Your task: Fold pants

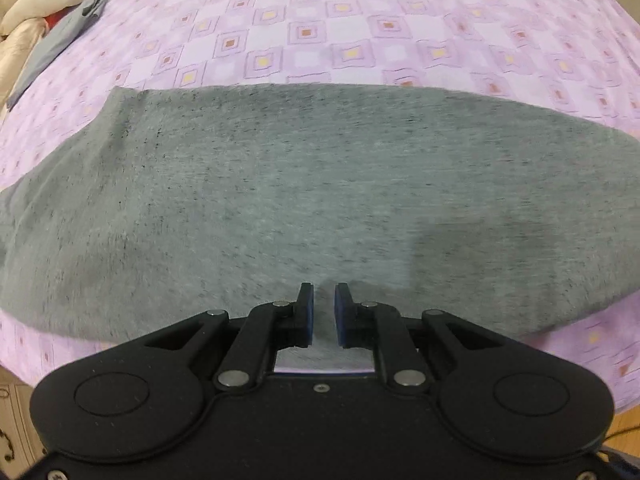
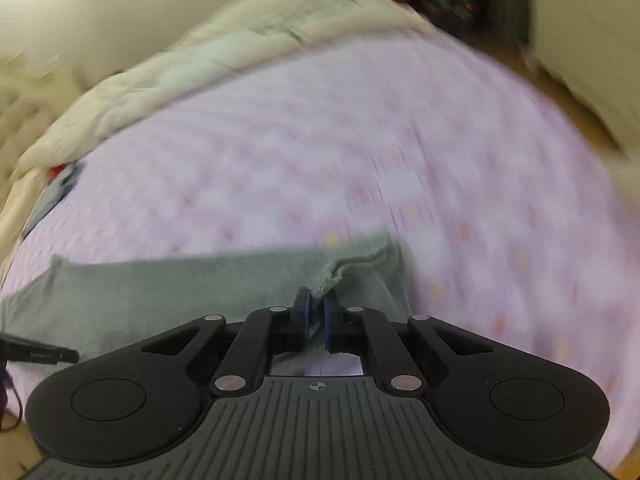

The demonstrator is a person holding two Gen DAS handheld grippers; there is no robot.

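We see the grey pants [image 1: 304,200] spread flat on the purple bedsheet [image 1: 340,28]. Our left gripper [image 1: 324,312] hangs over them, jaws slightly apart, empty. Our right gripper [image 2: 316,316] pinches their edge [image 2: 330,276].

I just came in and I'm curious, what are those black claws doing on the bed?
A person is folding grey pants on a purple checked bedsheet. The right gripper has pinched a bunched end of the pants. The left gripper hangs over the flat fabric with its jaws slightly apart, nothing clamped between them.
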